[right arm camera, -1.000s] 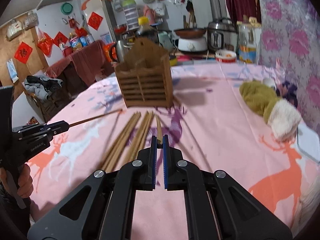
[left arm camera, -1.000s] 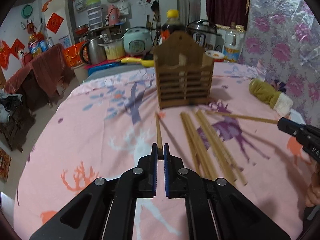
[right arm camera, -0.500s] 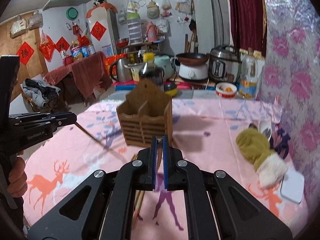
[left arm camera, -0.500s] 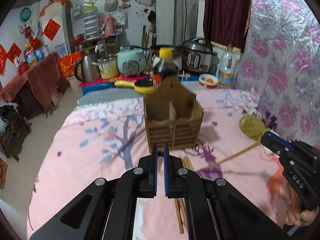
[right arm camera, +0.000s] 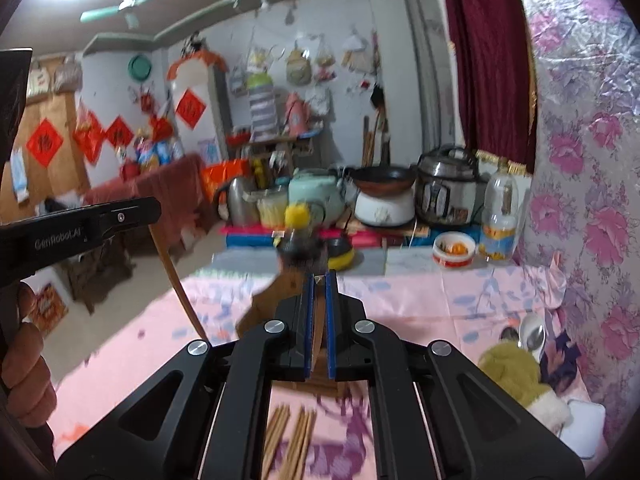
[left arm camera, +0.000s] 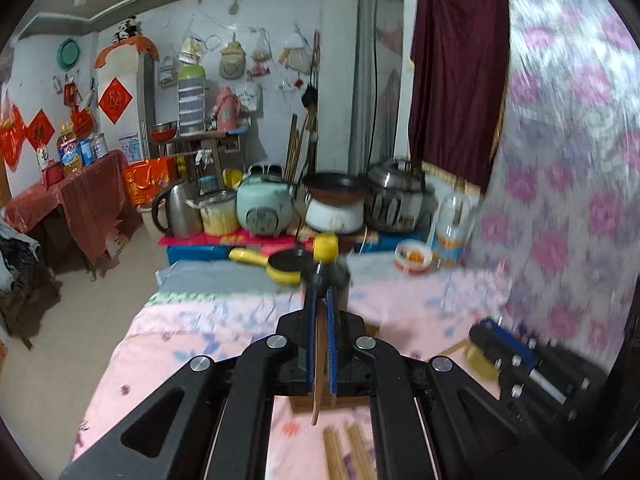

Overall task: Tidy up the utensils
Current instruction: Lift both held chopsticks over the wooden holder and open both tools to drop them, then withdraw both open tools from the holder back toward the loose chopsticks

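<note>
Left wrist view: our left gripper [left arm camera: 319, 312] has its blue-padded jaws clamped on a thin wooden chopstick [left arm camera: 318, 380], which hangs down between them, its lower tip above the pink deer-print tablecloth [left arm camera: 192, 328]. Under the gripper body we glimpse a strip of the brown slatted wooden utensil holder [left arm camera: 298, 403], mostly hidden. Loose wooden chopsticks [left arm camera: 344, 452] lie on the cloth just in front of it. At the lower right, the other gripper shows, blurred, with a pale stick reaching from its tip.

In the right wrist view, our right gripper [right arm camera: 319, 292] is likewise closed on a second thin wooden chopstick [right arm camera: 318, 340] that runs down between its pads. The holder's pointed back panel [right arm camera: 276, 300] rises just left of the fingers, in front of a dark bottle with a yellow cap [right arm camera: 298, 232]. More loose chopsticks [right arm camera: 292, 440] lie in two bunches on the cloth below. At the left edge, a hand [right arm camera: 24, 360] grips the left tool, its chopstick slanting down toward the table. An olive-green mitten with a white cuff [right arm camera: 520, 380] lies at the right of the table.
</note>
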`<control>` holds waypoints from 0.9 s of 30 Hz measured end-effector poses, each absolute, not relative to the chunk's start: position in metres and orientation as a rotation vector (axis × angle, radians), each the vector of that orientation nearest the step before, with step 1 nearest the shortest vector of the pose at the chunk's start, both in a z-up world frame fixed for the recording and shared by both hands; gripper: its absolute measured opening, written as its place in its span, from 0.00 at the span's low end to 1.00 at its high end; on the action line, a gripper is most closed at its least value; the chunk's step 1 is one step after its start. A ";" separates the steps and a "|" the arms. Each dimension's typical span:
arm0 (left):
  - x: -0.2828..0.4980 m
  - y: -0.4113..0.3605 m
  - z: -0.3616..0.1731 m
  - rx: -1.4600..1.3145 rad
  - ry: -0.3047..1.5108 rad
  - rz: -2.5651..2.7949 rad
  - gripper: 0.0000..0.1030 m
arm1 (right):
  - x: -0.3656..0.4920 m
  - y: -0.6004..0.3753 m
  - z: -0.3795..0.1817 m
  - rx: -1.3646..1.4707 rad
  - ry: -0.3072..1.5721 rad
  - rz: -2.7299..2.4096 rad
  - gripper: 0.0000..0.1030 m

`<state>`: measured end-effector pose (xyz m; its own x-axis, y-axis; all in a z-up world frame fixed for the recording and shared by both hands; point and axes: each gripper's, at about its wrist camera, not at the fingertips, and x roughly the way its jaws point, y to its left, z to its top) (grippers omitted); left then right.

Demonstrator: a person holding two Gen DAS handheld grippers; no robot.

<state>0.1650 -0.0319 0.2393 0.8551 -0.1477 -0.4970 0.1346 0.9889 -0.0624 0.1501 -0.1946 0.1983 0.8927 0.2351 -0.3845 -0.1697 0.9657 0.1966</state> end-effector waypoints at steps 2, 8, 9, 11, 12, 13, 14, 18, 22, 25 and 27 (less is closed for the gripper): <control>0.177 -0.031 0.246 -0.051 0.487 -0.144 0.05 | 0.158 -0.197 0.203 0.177 0.380 0.197 0.06; 0.212 -0.034 0.201 -0.037 0.469 -0.115 0.06 | 0.188 -0.191 0.178 0.188 0.401 0.183 0.07; 0.216 -0.033 0.190 -0.035 0.493 -0.118 0.06 | 0.199 -0.189 0.165 0.184 0.448 0.195 0.08; 0.228 -0.030 0.157 -0.043 0.582 -0.115 0.17 | 0.205 -0.186 0.151 0.184 0.498 0.205 0.12; 0.228 -0.026 0.148 -0.052 0.600 -0.112 0.26 | 0.207 -0.188 0.146 0.192 0.510 0.208 0.12; 0.226 -0.022 0.144 -0.060 0.601 -0.107 0.48 | 0.205 -0.190 0.144 0.197 0.509 0.212 0.15; 0.220 -0.016 0.141 -0.071 0.587 -0.093 0.61 | 0.201 -0.193 0.145 0.200 0.500 0.211 0.19; 0.195 0.002 0.139 -0.080 0.545 -0.047 0.73 | 0.178 -0.194 0.148 0.170 0.456 0.188 0.37; 0.169 0.017 0.133 -0.092 0.525 0.002 0.90 | 0.149 -0.196 0.145 0.171 0.439 0.178 0.52; 0.144 0.027 0.117 -0.087 0.553 0.017 0.94 | 0.125 -0.200 0.138 0.159 0.427 0.129 0.85; 0.130 0.030 0.100 -0.065 0.588 0.031 0.94 | 0.106 -0.205 0.131 0.157 0.409 0.100 0.92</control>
